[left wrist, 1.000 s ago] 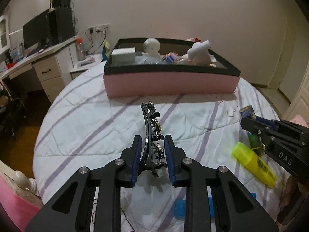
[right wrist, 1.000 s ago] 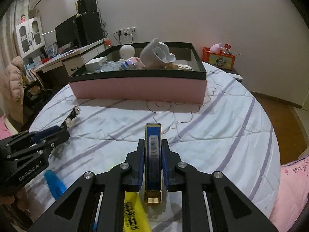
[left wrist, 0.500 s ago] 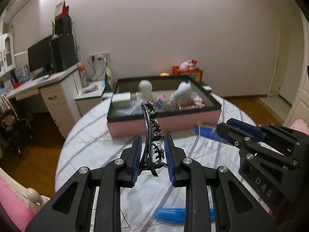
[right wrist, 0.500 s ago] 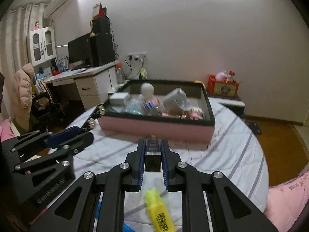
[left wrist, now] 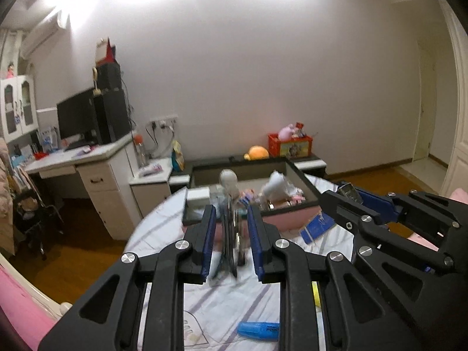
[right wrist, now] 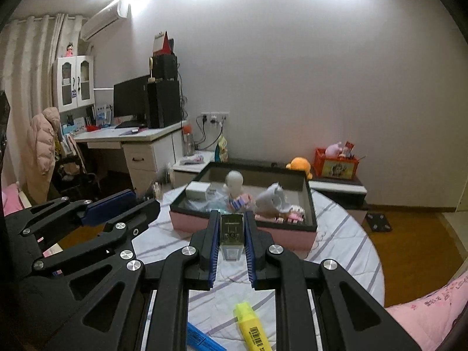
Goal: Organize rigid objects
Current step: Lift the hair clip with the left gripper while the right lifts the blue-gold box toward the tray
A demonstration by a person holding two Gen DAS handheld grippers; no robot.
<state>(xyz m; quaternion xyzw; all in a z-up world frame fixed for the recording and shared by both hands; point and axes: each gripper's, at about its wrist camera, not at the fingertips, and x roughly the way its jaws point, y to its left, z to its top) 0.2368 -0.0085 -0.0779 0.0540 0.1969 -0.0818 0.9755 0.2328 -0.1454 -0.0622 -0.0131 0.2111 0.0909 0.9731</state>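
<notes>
My left gripper (left wrist: pixel 231 219) is shut on a black jewelled hair clip (left wrist: pixel 231 234), held upright and blurred, high above the round table (left wrist: pixel 163 225). My right gripper (right wrist: pixel 231 225) is shut on a small blue box (right wrist: pixel 231 237) with a gold end. That box also shows in the left wrist view (left wrist: pixel 317 226). Both grippers hover in front of the pink box with a black rim (right wrist: pixel 310 201), which holds a white figurine (right wrist: pixel 235 181), a white box and other small items. The left gripper also shows in the right wrist view (right wrist: pixel 137 204).
A yellow highlighter (right wrist: pixel 253 326) and a blue marker (left wrist: pixel 259 327) lie on the striped tablecloth near me. A desk with a monitor (right wrist: pixel 131 102) stands at the left, a low cabinet with toys behind the table. Wooden floor surrounds the table.
Both grippers have risen well above the table and tilted up, each carrying its object. The pink box now sits lower and farther in both views.
</notes>
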